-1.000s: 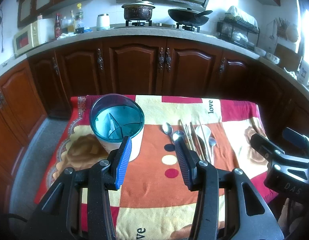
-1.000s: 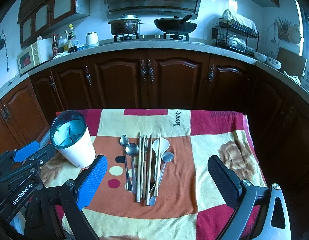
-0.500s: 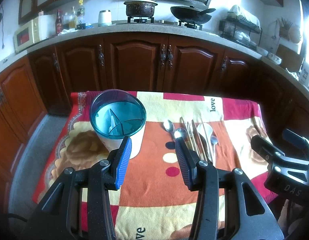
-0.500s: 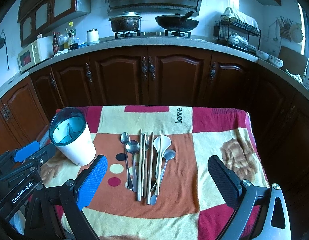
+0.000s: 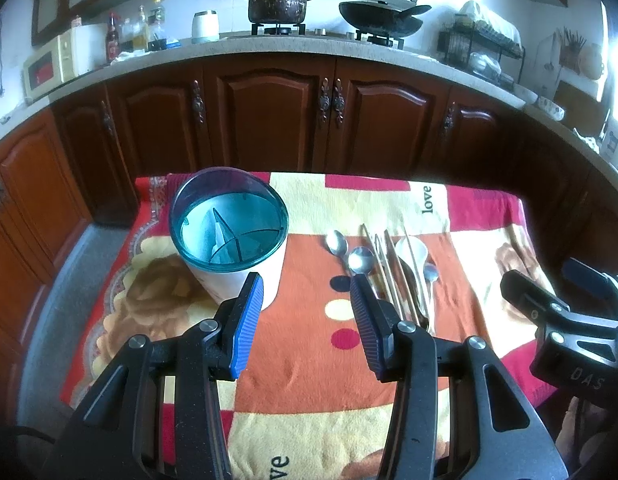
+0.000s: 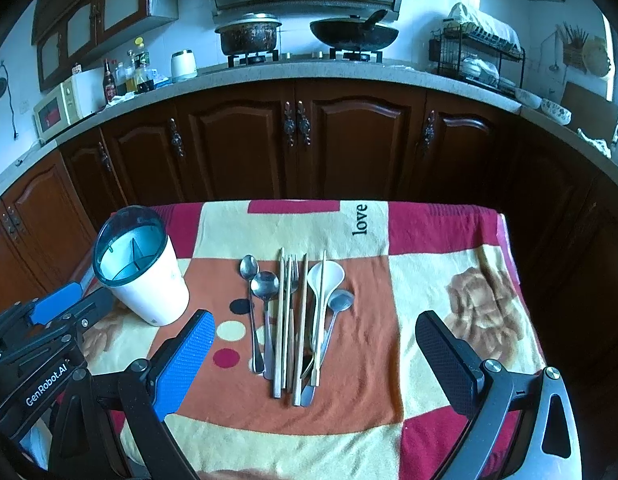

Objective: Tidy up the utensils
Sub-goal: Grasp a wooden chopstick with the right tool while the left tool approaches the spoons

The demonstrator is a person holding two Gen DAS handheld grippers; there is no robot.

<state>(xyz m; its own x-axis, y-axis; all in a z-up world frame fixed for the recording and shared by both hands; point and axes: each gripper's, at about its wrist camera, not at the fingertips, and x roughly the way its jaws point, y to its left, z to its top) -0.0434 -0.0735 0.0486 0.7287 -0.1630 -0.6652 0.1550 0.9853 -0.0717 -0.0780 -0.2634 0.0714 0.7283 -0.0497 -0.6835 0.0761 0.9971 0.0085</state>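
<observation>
A white utensil holder point(image 6: 149, 284) with a teal divided rim stands upright on the left of the table; in the left wrist view the utensil holder point(image 5: 229, 236) sits just beyond my left finger. A row of utensils point(image 6: 293, 320) lies side by side mid-table: metal spoons point(image 6: 265, 284), chopsticks, a fork, a white ladle point(image 6: 325, 276). The same utensils point(image 5: 393, 264) show past my left gripper's right finger. My left gripper point(image 5: 307, 284) hovers open and empty above the cloth. My right gripper point(image 6: 315, 320) is wide open over the utensils' handle ends, holding nothing.
A patchwork tablecloth point(image 6: 449, 256) in red, orange and cream covers the table. Dark wooden cabinets point(image 6: 297, 136) and a counter with a pot point(image 6: 249, 36), a wok point(image 6: 353, 34) and a microwave point(image 6: 65, 104) lie beyond the far edge. Grey floor point(image 5: 65, 280) runs along the left.
Both views have shifted slightly, the table appearing a little lower in frame. Both grippers stay open and nothing on the table has moved.
</observation>
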